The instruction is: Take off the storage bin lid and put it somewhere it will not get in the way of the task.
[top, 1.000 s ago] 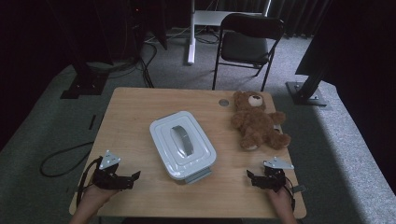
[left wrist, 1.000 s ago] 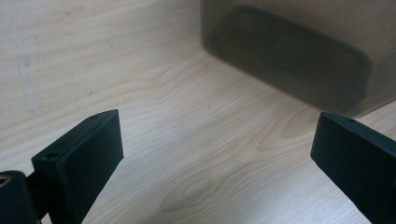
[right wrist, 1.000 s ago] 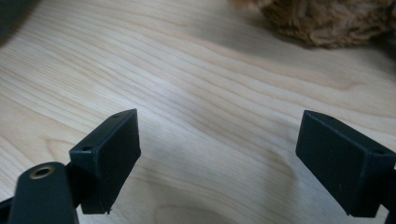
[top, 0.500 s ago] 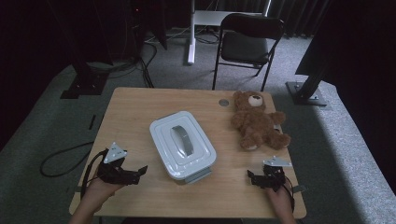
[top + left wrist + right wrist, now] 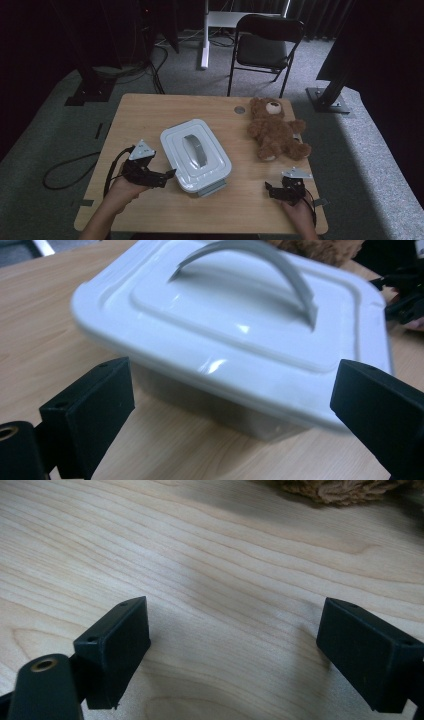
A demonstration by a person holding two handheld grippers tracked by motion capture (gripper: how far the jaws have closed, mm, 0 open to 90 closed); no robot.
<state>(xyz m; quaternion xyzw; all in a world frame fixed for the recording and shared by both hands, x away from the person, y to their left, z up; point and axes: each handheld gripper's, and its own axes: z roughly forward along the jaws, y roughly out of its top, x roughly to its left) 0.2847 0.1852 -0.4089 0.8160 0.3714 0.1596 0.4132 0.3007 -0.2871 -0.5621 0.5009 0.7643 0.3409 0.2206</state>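
Floor: grey carpet on all sides of the table, with a black cable looping at the left.
Table: light wood, rectangular.
Chair: dark folding chair beyond the far edge.
Backdrop: black curtains behind.
Stands: black bases at both sides, a white post behind.
Light: dim.

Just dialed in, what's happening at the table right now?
A person holds a gripper in each hand at a wooden table. The left gripper is open and aimed at the side of a white lidded box, close to it but not touching. The right gripper is open too, low over bare wood near the table's front edge. A brown teddy bear lies untouched beyond it. The lid is on the box.
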